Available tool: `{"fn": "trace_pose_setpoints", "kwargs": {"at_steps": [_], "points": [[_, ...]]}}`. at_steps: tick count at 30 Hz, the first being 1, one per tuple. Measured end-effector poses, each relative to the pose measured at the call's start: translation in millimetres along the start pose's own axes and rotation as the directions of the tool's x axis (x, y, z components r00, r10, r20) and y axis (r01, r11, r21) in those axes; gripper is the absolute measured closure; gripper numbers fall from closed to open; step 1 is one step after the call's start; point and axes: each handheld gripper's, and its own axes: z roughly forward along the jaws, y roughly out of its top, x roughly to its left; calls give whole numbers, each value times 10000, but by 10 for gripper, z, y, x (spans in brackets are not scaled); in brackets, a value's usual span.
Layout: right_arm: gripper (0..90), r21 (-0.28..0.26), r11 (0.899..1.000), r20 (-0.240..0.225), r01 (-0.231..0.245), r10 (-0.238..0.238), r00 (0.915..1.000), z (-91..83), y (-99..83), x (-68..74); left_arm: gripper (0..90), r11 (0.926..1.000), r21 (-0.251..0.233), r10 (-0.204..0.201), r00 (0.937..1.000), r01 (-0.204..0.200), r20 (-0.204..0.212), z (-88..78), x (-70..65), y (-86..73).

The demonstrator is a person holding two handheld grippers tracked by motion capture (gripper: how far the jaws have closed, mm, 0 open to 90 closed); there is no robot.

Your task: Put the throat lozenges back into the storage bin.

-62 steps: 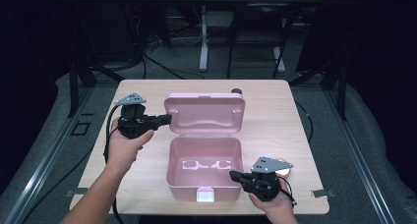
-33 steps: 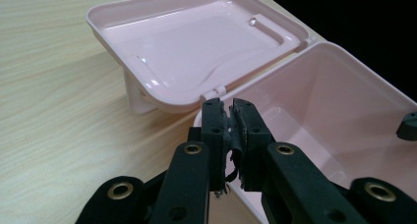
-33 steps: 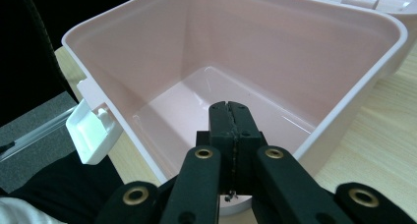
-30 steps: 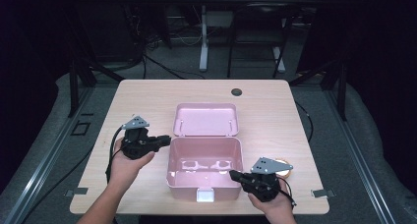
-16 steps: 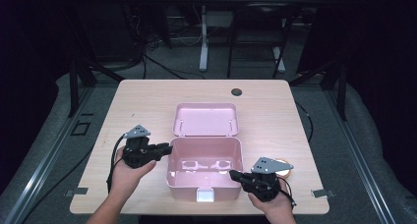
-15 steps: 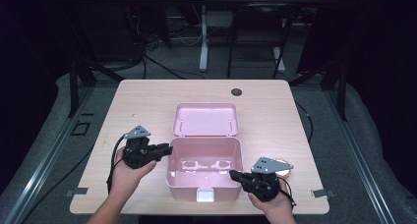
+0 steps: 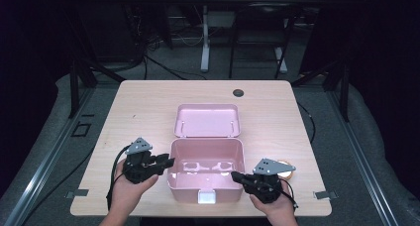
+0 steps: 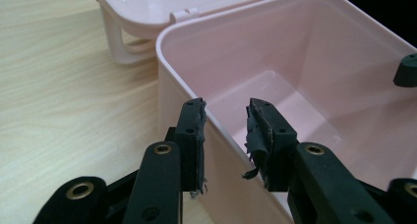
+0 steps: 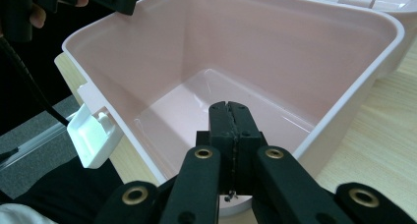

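Two grippers are set at the open pink box [image 7: 205, 169], one on each side. The left gripper [image 8: 226, 130] is held astride the box's near wall [image 8: 216, 150]: one jaw is outside it, the other inside, with gaps showing, so nothing is gripped. Its jaws have just been opening. Beyond them the lid [image 7: 208, 120] is seen laid flat back on the table [image 7: 148, 102]. The right gripper [image 9: 229, 121] is clenched on the opposite wall, its jaws pressed together over the rim [image 9: 314, 140], and the white latch [image 9: 91, 133] stands off to its left. The step in hand is judged to be taking hold of the box with both grippers; next, the left jaws need closing on the wall before anything is moved.
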Motion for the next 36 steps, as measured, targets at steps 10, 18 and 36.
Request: {"fn": "trace_pose_setpoints", "kwargs": {"at_steps": [10,18,36], "points": [[888,-39,9999,146,104,-104,9998,2,8,30,675,10000,-58,-43,9998,44,197,-13,0,-69],[785,-514,9987,140,-54,61,9999,-108,96,5,698,9999,-108,-42,9999,43,92,-21,9,-74],[416,-765,9961,1177,-434,522,9917,-529,401,-397,549,9982,-549,239,9991,-219,351,-147,26,-31]]}}
